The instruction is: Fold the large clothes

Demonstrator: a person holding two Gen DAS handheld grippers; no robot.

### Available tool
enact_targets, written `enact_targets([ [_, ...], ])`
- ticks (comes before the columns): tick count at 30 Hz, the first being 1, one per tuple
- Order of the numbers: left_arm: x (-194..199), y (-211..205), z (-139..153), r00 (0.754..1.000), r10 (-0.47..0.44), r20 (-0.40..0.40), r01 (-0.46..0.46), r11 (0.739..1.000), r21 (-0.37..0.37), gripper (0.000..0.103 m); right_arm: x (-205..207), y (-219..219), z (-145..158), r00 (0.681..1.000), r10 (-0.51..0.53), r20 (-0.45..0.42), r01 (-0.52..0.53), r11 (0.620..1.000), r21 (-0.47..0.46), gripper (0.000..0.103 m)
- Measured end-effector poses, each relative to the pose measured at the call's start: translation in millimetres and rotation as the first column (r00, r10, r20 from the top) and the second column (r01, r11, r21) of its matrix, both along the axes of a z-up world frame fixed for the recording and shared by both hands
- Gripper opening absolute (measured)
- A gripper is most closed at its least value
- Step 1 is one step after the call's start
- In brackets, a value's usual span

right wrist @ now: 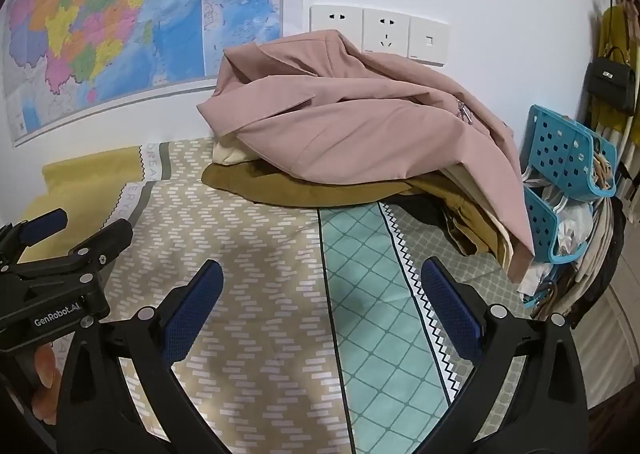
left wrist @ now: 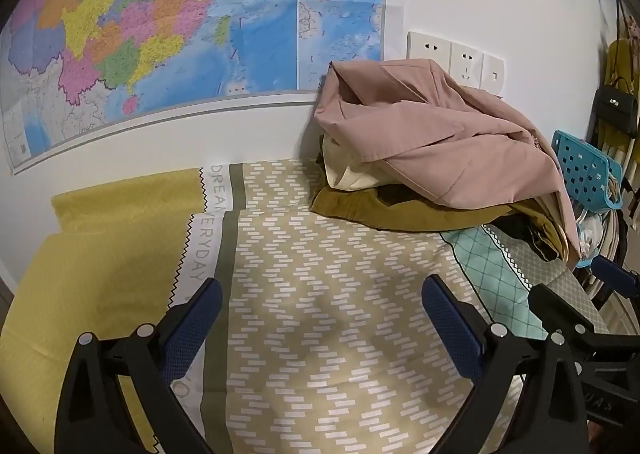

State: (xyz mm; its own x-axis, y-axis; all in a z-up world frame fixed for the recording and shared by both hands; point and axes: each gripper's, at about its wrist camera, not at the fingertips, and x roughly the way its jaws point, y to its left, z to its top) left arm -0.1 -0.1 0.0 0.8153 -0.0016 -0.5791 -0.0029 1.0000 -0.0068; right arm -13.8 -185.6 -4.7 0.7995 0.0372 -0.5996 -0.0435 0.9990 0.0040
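1. The left gripper (left wrist: 322, 318) fills the lower part of the left wrist view with its jaws spread wide and nothing between them; its blue pads (left wrist: 192, 330) hang over the patterned bedsheet (left wrist: 320, 274).
2. The right gripper (right wrist: 320, 310) sits in the lower part of the right wrist view, likewise wide open and empty; its blue fingers (right wrist: 450, 308) frame a teal diamond strip (right wrist: 368, 294) of the sheet.
3. The clothes to fold lie in a heap in the upper middle and right of both frames, against the white wall; a pink jacket (right wrist: 360, 122) is draped loosely on top, its collar toward the wall and one edge hanging over the right end of the pile.
4. Beneath the jacket, a mustard-brown garment (right wrist: 288, 188) spreads flat on the sheet; a cream garment (right wrist: 226, 152) shows at the left end of the pile; something dark is tucked under the right end, too hidden to name.
5. Neither gripper touches the pile; both are well apart from it, toward the bottom of their frames.
6. A coloured map (left wrist: 160, 34) covers the wall in the upper left; white wall sockets (right wrist: 380, 32) sit just above the jacket.
7. A blue perforated basket (right wrist: 568, 158) stands at the right edge, beside the pile; a black handbag (right wrist: 610, 82) hangs above it.
8. In the left of the right wrist view the other gripper's body shows, marked "GenRobot.AI".
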Motion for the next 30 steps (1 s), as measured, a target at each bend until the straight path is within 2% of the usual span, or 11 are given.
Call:
enact_targets([
  [24,-1.4,-1.6,-3.0,1.0,-0.004,0.0,0.004,1.0,0.007,0.097,0.0,-3.9,1.1,1.0,-0.007,0.002,0.007,1.0,0.01,0.098],
  [30,-1.8,-2.1,-3.4,1.0,-0.003,-0.002,0.003,0.999,0.033,0.097,0.1,-4.1,1.4,1.0,-0.008,0.002,0.008,1.0,0.012,0.098],
])
